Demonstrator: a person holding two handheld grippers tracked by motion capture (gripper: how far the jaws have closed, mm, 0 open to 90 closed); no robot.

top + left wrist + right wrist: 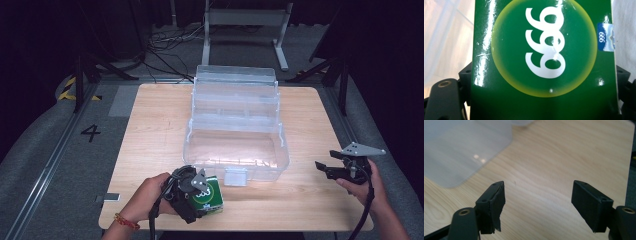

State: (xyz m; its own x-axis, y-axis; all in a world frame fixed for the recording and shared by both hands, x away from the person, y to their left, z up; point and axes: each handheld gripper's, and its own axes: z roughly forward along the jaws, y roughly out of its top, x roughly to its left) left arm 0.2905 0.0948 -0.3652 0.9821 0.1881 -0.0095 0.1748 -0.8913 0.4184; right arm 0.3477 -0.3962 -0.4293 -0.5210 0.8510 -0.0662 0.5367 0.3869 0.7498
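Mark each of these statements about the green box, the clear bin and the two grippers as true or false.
1. The left gripper holds the glossy green cardboard box printed with 999 between its jaws. True.
2. The right gripper is shut on a white cloth. False: its jaws stand apart with nothing between them, above the light wooden table.
3. The green box lies inside the clear plastic storage bin. False: it is outside, near the table's front edge, in front of the bin.
4. The clear bin is open, its lid tipped up at the back. True.
5. The right gripper is by the table's right edge. True.
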